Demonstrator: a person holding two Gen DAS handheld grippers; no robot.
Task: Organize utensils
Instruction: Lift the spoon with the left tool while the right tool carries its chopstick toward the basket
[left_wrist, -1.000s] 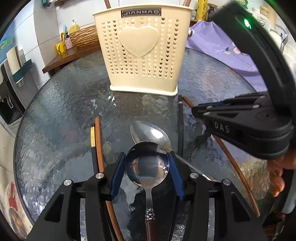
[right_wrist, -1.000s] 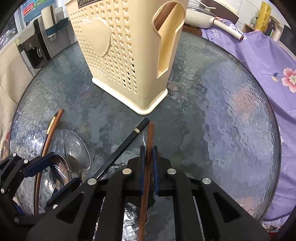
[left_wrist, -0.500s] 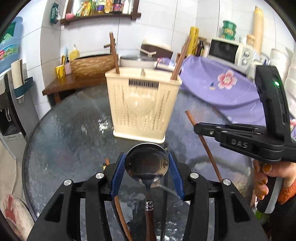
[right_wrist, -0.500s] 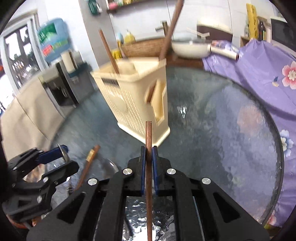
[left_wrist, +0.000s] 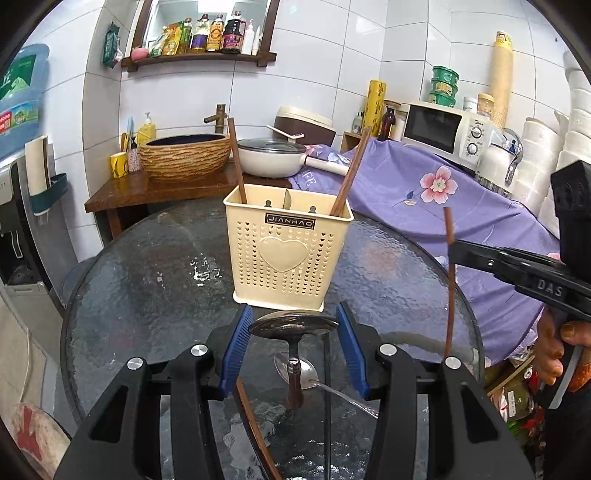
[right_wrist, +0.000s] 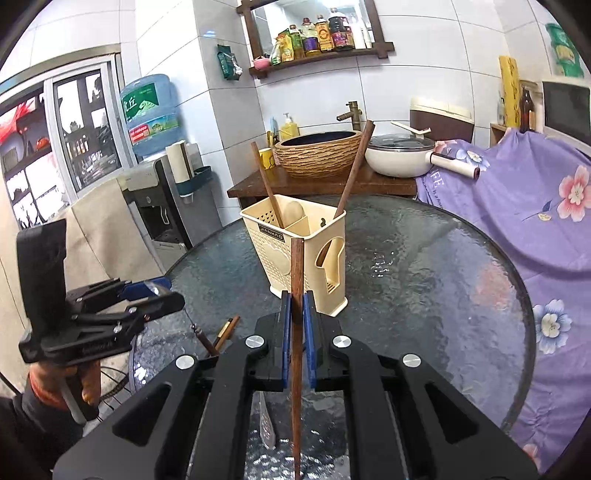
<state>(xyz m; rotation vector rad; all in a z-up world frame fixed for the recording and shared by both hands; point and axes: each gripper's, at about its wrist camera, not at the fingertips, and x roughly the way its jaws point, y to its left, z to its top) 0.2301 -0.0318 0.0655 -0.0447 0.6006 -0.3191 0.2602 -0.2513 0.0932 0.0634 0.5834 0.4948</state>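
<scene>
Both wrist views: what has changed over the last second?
Both hand-held grippers rose from the round glass table. The left hand-held gripper lifted the wood-handled metal spoon; the right hand-held gripper raised the brown wooden chopstick upright. Unchanged: both grips, the cream perforated utensil holder, the second metal spoon lying on the table.

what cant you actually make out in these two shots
- Lower ends of the two wooden chopsticks standing in the cream utensil holder: hidden by its walls, both views.
- Lower end of the chopstick in the right gripper: cut off by the frame's bottom edge, right wrist view.
- Handle of the spoon in the left gripper: mostly foreshortened below the bowl, left wrist view.
- Shelf bottle labels: too small.
</scene>
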